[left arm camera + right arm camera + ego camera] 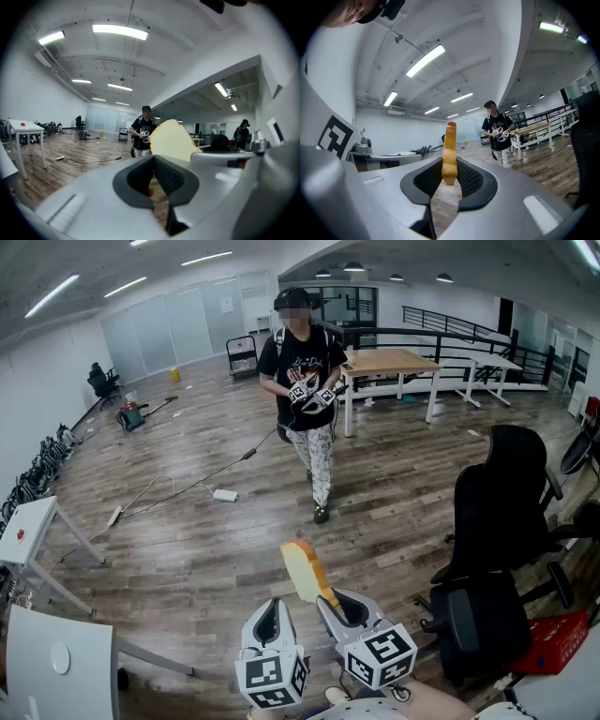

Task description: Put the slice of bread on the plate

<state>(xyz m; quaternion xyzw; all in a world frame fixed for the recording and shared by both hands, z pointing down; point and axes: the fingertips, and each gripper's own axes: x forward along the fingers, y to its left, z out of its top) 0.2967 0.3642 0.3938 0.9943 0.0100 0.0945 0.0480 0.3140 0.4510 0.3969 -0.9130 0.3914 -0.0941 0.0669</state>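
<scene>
A slice of bread point(302, 570) with a pale face and orange-brown crust stands on edge, clamped between the pads of my right gripper point(330, 601). In the right gripper view the slice of bread point(450, 154) sticks up out of that gripper point(449, 171), edge toward the camera. My left gripper point(272, 610) hovers just left of it, jaws together and nothing in them. The left gripper view shows its own pads meeting at the left gripper point(153, 161), with the bread's broad face point(171, 138) just beyond. A small white disc point(61, 657) lies on a white table point(56, 681) at the lower left; I cannot tell what it is.
A person point(305, 381) holding marked grippers stands ahead on the wooden floor. A black office chair point(497, 559) and a red crate point(548, 643) are at my right. Cables point(178, 488) trail across the floor. A small white table point(23, 531) stands left, a wooden table point(394, 362) behind.
</scene>
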